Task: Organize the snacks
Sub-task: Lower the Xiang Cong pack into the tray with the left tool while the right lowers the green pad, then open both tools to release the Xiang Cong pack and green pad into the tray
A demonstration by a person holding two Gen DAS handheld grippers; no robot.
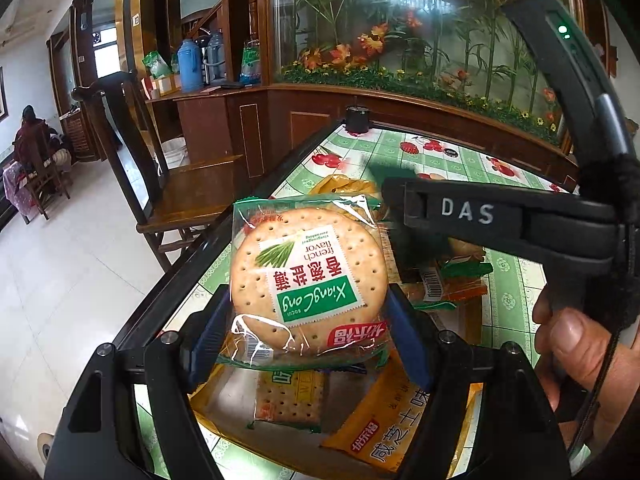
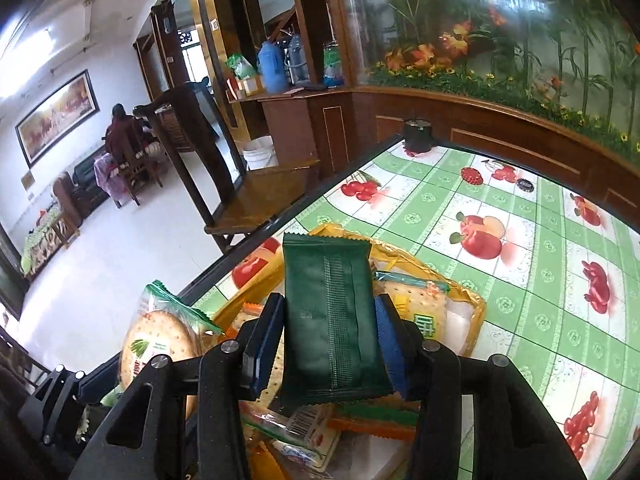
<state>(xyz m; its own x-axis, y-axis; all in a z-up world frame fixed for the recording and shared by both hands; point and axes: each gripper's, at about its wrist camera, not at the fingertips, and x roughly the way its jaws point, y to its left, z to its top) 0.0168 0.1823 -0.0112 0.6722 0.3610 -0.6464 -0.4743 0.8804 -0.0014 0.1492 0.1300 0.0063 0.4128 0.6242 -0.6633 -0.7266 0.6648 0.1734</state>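
My left gripper (image 1: 308, 320) is shut on a round cracker packet (image 1: 306, 276) with a green label, held above a pile of snack packets (image 1: 340, 404) on the table. The same cracker packet shows at the lower left of the right wrist view (image 2: 160, 340). My right gripper (image 2: 328, 336) is shut on a dark green snack packet (image 2: 332, 320), held upright over a yellow bag of snacks (image 2: 468, 312). The right gripper's black body (image 1: 500, 220) crosses the left wrist view at the right, held by a hand (image 1: 580, 356).
The table has a green checked fruit-print cloth (image 2: 520, 280) and a black edge (image 2: 304, 200). A black round container (image 2: 418, 134) stands at its far corner. A wooden chair (image 2: 240, 200) stands beside the table on the left. A wooden cabinet with flowers (image 2: 480, 92) runs behind.
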